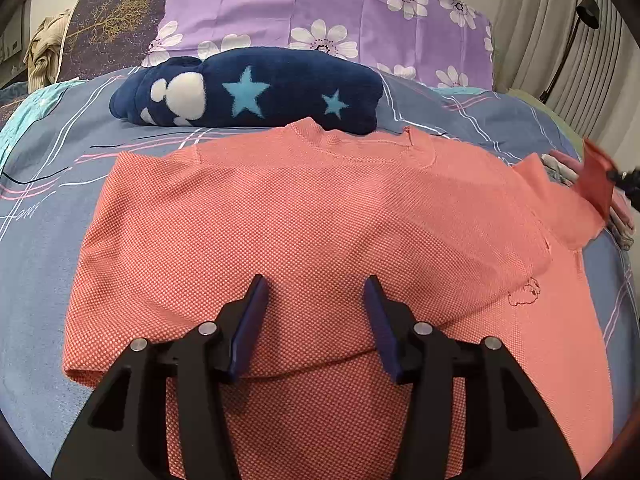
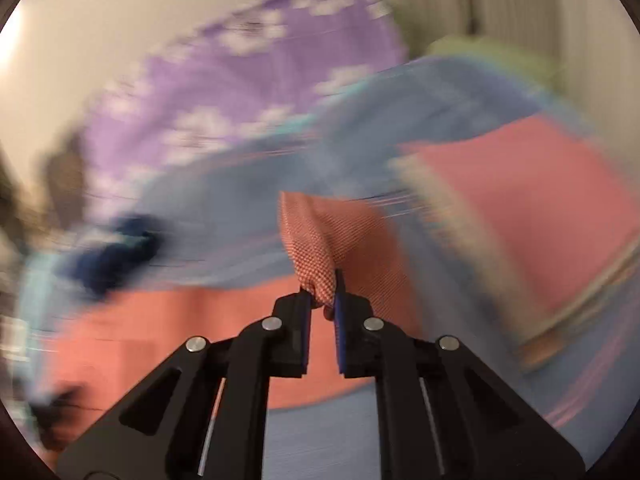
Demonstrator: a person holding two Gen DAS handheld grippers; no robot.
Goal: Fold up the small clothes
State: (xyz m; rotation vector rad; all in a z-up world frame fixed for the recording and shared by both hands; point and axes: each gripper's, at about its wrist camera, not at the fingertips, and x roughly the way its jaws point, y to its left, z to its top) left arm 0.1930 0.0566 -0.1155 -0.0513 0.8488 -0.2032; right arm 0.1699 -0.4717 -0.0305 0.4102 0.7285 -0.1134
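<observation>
Left wrist view looks across the bed (image 1: pixel 48 216), where one salmon shirt (image 1: pixel 304 208) lies spread on the plaid cover just in front of one navy plush blanket (image 1: pixel 256 92), itself in front of one purple flowered pillow (image 1: pixel 328 12). One left gripper (image 1: pixel 316 300) hovers over the near part of the shirt, jaws about half open with nothing between them. From the shirt's right edge, one sleeve (image 2: pixel 316 240) is pinched in the right gripper (image 2: pixel 322 292), jaws nearly closed on a bunched corner. That hold looks shallow: I'd judge a quick swing could pull the cloth free, or drag the whole shirt askew since nothing pins it. Beyond the shirt's right side sits one pinkish folded stack (image 2: pixel 532 200), blurred.
</observation>
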